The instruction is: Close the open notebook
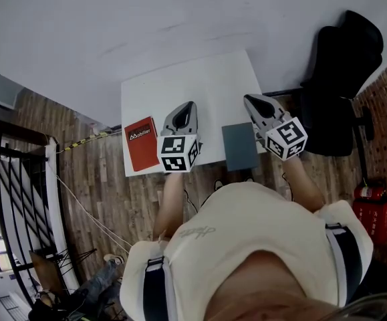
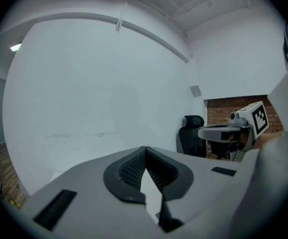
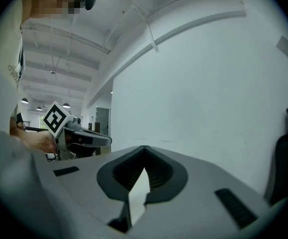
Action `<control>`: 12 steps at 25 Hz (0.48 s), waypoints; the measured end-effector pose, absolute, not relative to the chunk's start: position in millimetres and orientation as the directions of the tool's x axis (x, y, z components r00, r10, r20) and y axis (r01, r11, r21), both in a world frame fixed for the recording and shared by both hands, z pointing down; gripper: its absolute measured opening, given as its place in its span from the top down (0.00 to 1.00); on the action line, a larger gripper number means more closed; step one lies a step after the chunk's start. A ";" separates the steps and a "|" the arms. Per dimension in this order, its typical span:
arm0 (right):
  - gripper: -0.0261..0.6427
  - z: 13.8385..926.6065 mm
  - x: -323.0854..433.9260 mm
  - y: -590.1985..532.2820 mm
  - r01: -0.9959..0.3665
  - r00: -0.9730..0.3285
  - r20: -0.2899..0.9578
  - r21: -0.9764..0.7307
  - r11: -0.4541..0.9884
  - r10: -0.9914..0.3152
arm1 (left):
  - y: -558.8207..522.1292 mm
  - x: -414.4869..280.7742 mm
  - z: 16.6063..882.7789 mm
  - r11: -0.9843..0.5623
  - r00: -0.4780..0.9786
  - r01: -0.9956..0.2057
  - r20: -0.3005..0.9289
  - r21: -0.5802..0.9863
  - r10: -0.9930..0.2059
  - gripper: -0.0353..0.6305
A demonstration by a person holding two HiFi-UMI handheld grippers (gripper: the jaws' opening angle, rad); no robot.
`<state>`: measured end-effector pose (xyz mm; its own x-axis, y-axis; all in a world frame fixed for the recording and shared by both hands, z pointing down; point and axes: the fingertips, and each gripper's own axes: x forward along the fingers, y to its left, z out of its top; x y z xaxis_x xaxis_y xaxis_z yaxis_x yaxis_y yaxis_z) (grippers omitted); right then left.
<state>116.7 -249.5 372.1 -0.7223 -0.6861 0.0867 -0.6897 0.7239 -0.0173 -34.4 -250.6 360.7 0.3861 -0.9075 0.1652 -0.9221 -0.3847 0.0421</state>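
Note:
A slate-grey notebook (image 1: pixel 240 146) lies flat with its cover down at the front right of the white table (image 1: pixel 200 82). A red notebook (image 1: pixel 142 143) lies shut at the front left edge. My left gripper (image 1: pixel 190 104) hovers over the table's front middle, between the two books, its jaws together and empty. My right gripper (image 1: pixel 248 99) hangs just above the grey notebook's far edge, jaws also together with nothing in them. In the left gripper view the left gripper (image 2: pixel 144 148) aims at the bare wall, with the right gripper (image 2: pixel 201 132) beside it. The right gripper view has the right gripper (image 3: pixel 144 147) facing the wall too.
A black office chair (image 1: pixel 340 79) stands right of the table against a brick wall. A red fire extinguisher (image 1: pixel 373 212) sits on the wooden floor at the far right. A black metal railing (image 1: pixel 13 199) and cables run along the left.

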 end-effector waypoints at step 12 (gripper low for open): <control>0.95 373.2 131.1 -263.9 -0.699 -0.709 0.096 0.035 0.714 -0.699 | -269.8 -39.7 364.1 -0.346 0.352 -0.936 0.154 0.069 -0.923 0.92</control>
